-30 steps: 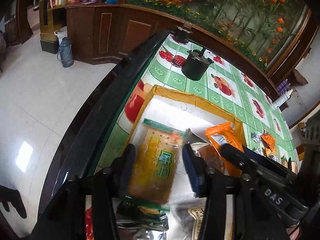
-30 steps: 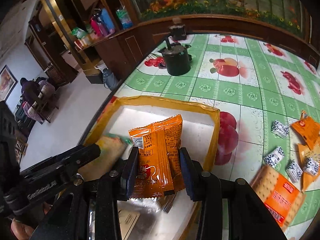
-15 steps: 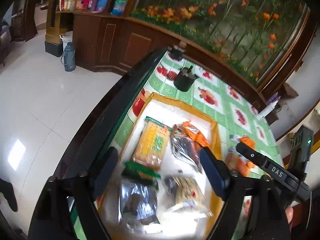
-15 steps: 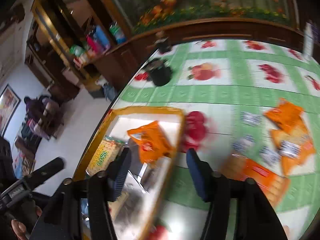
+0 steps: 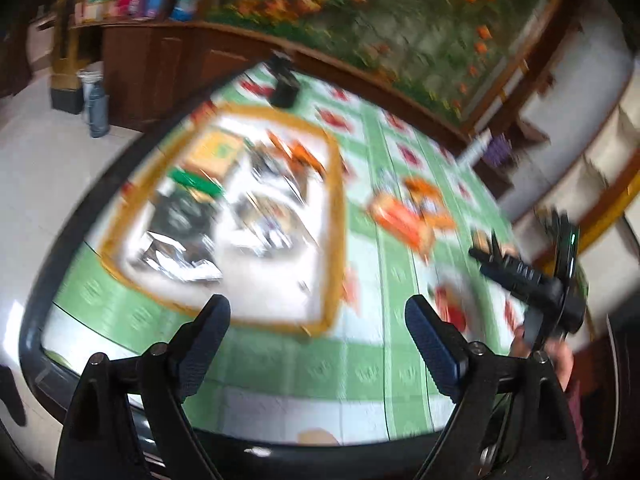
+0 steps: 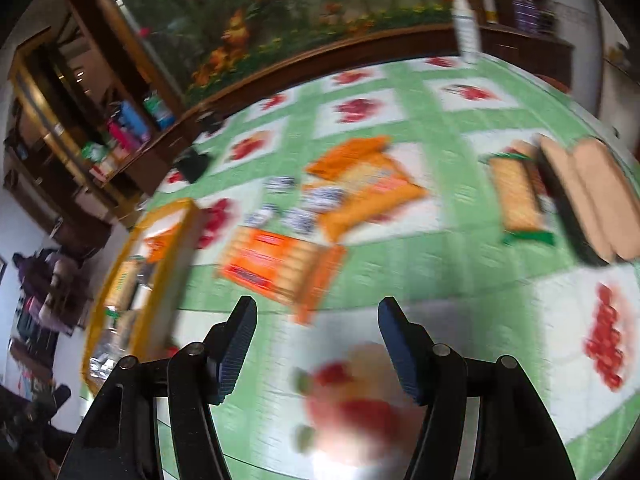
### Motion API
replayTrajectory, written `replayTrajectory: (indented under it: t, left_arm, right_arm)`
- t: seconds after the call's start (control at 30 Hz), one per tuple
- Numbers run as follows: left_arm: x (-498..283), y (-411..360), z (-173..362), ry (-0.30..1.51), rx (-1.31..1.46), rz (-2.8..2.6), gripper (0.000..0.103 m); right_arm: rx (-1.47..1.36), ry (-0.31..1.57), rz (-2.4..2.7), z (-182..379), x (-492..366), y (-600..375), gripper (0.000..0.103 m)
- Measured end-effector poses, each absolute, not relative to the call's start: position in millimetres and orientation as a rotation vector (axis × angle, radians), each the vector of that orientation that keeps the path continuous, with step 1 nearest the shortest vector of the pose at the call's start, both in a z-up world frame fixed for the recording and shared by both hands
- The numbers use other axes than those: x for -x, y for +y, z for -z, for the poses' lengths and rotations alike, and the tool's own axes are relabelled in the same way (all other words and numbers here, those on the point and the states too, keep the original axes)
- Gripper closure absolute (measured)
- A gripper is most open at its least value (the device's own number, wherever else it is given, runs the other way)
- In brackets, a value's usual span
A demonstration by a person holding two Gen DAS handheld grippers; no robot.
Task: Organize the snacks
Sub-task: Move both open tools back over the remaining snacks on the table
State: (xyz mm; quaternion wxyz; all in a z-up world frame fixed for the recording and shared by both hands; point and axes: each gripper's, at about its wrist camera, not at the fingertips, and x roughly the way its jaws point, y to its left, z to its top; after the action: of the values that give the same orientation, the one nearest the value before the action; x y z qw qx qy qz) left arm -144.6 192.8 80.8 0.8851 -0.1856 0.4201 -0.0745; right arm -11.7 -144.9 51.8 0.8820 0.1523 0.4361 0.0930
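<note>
The views are motion-blurred. A yellow-rimmed tray (image 5: 336, 216) on the green fruit-print tablecloth holds a yellow cracker pack (image 5: 216, 152), an orange packet (image 5: 300, 156) and silver-and-dark packs (image 5: 180, 216). My left gripper (image 5: 316, 304) hangs above the tray's near right corner, jaws opening, nothing between them. My right gripper (image 6: 317, 302) is open and empty above the cloth, just short of an orange cracker pack (image 6: 276, 264). Beyond that pack lie orange packets (image 6: 368, 184) and small black-and-white sweets (image 6: 304, 216). The tray (image 6: 176, 240) sits at its left.
A green-edged cracker pack (image 6: 516, 196) and long brown packs (image 6: 592, 200) lie at the right. A black pot (image 5: 284, 88) stands past the tray and a white bottle (image 6: 466, 28) at the far edge. The dark table rim (image 5: 36, 320) borders white floor. A person (image 6: 44, 276) sits far left.
Both grippers let go of their packs in the tray, opened, and pulled back and to the right. The yellow cracker pack and the orange packet now lie in the tray.
</note>
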Motion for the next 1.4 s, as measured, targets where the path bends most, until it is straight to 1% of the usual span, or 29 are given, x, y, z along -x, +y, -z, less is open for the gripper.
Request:
replayTrajectory:
  t: [0.43,0.63,0.93,1.1,1.13,1.17,1.23,1.33,1.4]
  left_arm:
    - [158,142,-61,0.944,0.284,0.242,0.014]
    - [156,118,-56,0.952,0.229,0.29,0.014]
    - [158,97,-64,0.907,0.174,0.381,0.014]
    - [149,95,-61,0.914,0.204,0.393,0.014]
    - [146,95,-60,0.922,0.208,0.393,0.014]
    - [145,95,-59,0.927,0.208,0.391,0.014]
    - [143,96,-58,0.934,0.204,0.38,0.014]
    - [142,101,-58,0.933,0.205,0.364,0.014]
    - [142,107,-60,0.926,0.212,0.353,0.014]
  right_arm:
    - [-0.439,0.88,-0.023,-29,55,-251,0.036]
    - [-0.446,0.872,0.019,-30,44,-274,0.036]
    - [-0.322,0.858,0.057,-41,-37,-253,0.036]
    - [-0.291,0.894,-0.114,-48,-65,-200,0.036]
    - [-0.28,0.91,-0.151,-46,-69,-186,0.04]
    - [-0.264,0.927,-0.189,-44,-72,-170,0.05]
    - [-0.22,0.967,-0.264,-37,-79,-134,0.056]
    - [-0.143,0.979,-0.231,-25,-87,-102,0.056]
    - [-0.165,0.99,-0.25,-19,-85,-96,0.056]
